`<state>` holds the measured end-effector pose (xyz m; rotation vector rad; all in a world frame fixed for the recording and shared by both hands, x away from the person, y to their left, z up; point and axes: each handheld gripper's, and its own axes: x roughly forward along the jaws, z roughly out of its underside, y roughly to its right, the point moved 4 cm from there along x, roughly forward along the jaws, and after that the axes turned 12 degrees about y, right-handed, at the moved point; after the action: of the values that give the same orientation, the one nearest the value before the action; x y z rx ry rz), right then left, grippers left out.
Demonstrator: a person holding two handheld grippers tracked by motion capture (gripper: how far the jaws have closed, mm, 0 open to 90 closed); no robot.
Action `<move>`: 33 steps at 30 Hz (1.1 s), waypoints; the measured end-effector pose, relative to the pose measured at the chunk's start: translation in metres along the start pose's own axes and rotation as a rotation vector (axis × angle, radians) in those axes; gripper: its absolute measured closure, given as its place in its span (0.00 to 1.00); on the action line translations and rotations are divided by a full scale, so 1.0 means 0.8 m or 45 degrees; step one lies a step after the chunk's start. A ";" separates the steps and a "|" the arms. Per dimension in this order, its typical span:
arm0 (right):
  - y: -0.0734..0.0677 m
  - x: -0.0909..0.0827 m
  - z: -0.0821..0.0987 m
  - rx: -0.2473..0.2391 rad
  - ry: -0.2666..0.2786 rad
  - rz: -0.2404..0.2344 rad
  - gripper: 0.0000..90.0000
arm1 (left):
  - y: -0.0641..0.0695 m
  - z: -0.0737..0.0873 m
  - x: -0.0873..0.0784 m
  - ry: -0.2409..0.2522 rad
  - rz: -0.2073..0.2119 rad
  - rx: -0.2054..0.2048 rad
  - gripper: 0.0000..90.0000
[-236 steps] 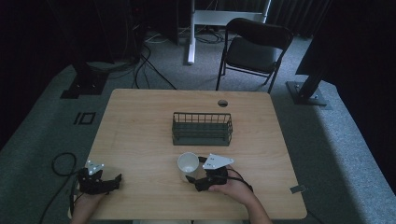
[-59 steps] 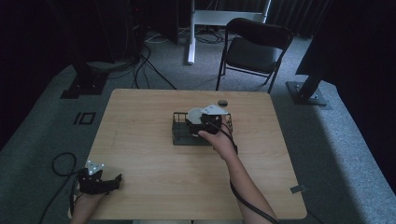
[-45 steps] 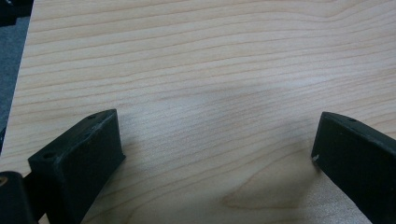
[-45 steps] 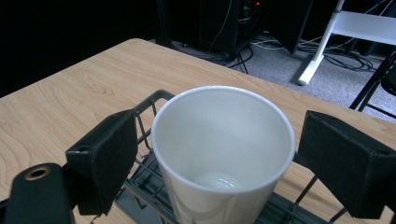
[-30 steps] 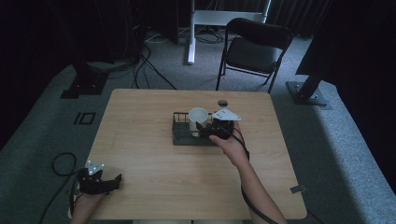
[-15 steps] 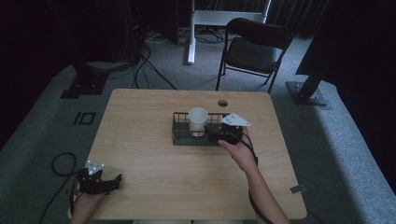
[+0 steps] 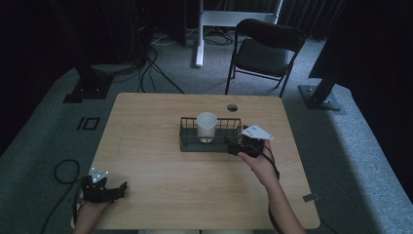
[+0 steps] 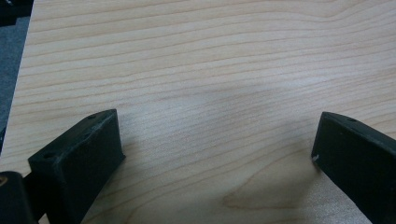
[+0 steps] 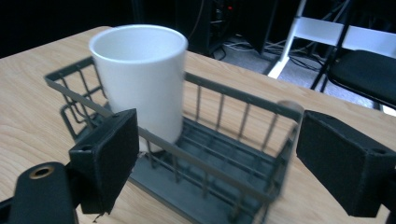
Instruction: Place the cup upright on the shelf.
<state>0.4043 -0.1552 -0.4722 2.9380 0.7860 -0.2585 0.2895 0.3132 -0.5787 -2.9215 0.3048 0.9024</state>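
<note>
A white cup [image 7: 207, 127] is seen upright in the wire basket [image 7: 187, 143]; both grippers' fingers [image 9: 106, 156] are released.

Open tabletop flanks a wire basket [image 7: 187, 142] at mid-table.

A white cup [image 7: 207, 126] stands upright in the basket's middle, leaving bare floor to either side of it. The right gripper [image 7: 233, 146], jaws spread, sits just off the basket's right end. The left gripper [image 7: 119, 189] rests at the near-left corner, well apart, with bare wood between.

Cup [image 7: 206, 127] stands upright in basket [image 7: 187, 142], mid-table [image 7: 160, 175], chair [image 7: 265, 48] behind.
</note>
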 end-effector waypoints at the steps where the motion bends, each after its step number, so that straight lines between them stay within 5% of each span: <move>1: 0.003 -0.002 0.002 0.006 -0.003 0.004 0.14 | 0.000 0.000 0.000 -0.001 0.000 0.001 0.02; 11: 0.025 -0.022 0.032 0.053 -0.030 0.062 0.14 | 0.000 0.000 0.000 -0.001 0.000 0.000 0.02; 33: 0.046 -0.058 0.094 0.102 -0.121 0.116 0.14 | 0.000 0.000 0.000 0.000 0.000 -0.001 0.02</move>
<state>0.3729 -0.2194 -0.5359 2.9998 0.6417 -0.4280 0.2895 0.3131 -0.5787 -2.9220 0.3046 0.9022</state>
